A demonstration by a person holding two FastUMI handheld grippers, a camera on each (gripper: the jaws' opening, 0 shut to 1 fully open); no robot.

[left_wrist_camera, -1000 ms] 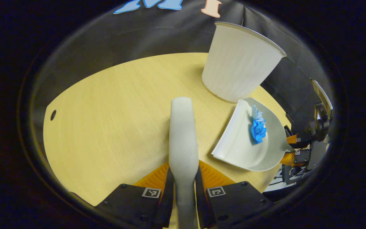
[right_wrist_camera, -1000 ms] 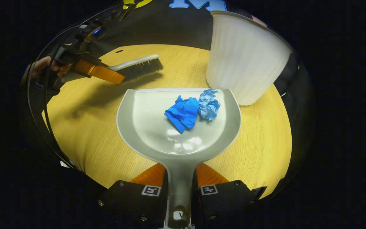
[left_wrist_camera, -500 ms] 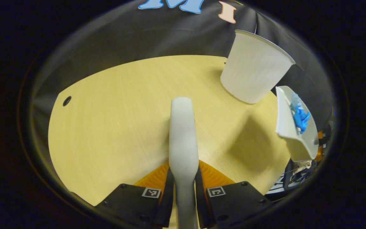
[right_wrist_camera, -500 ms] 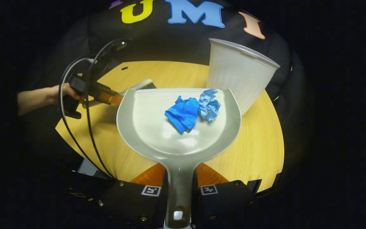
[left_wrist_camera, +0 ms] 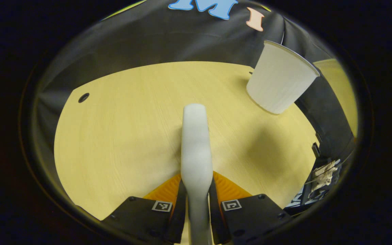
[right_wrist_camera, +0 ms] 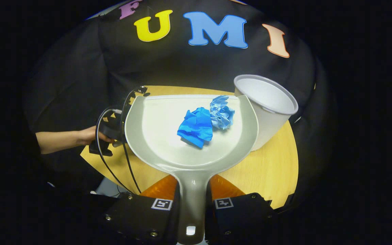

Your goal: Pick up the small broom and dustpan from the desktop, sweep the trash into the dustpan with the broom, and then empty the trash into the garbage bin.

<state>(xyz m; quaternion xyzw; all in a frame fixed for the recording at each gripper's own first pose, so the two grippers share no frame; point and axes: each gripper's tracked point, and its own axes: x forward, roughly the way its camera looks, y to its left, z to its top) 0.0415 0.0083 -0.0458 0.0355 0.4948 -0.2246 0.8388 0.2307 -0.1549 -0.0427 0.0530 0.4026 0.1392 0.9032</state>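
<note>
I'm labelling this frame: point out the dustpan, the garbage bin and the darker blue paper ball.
dustpan point(right_wrist_camera: 158, 129): right gripper view, bare pan floor.
garbage bin point(right_wrist_camera: 267, 117): right gripper view, outer wall.
darker blue paper ball point(right_wrist_camera: 196, 127): right gripper view, its middle.

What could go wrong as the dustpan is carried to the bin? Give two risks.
1. The two paper balls lie loose near the dustpan's open front lip, so tipping too soon, before the lip is over the bin, could probably drop them on the table.
2. The dustpan's rim is already near the bin's wall; a knock might topple the bin.
</note>
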